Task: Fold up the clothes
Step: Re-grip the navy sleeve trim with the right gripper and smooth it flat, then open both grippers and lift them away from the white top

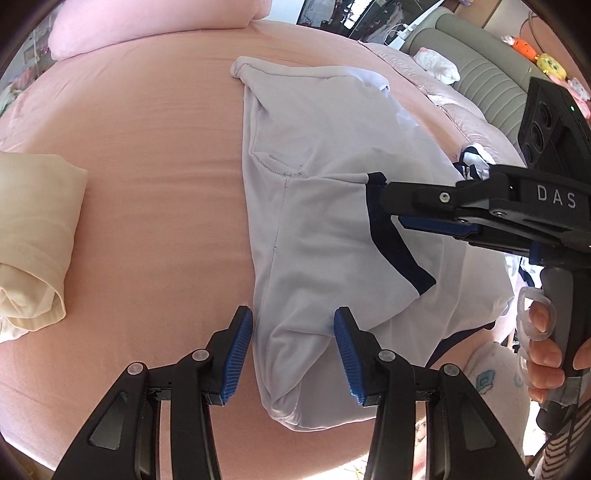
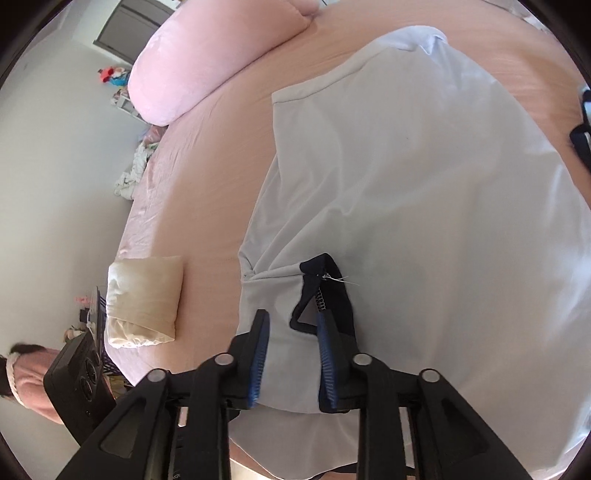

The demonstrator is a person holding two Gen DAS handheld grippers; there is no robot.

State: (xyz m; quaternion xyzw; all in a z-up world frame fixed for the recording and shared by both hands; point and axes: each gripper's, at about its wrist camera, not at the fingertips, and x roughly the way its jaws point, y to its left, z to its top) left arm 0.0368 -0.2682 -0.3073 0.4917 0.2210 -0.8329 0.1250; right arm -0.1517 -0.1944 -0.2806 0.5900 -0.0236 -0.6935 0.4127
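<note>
A pale white T-shirt lies spread on the pink bed. One sleeve with a navy cuff is folded over its body. My left gripper is open and straddles the shirt's bunched near edge, a blue pad on either side. My right gripper comes in from the right at the top corner of the cuff. Its fingers stand apart over the sleeve cloth, and the cuff lies against the right finger.
A folded cream garment sits at the bed's left edge. A pink pillow lies at the head. A pink quilt and a grey padded seat with plush toys are far right. A hand grips the right handle.
</note>
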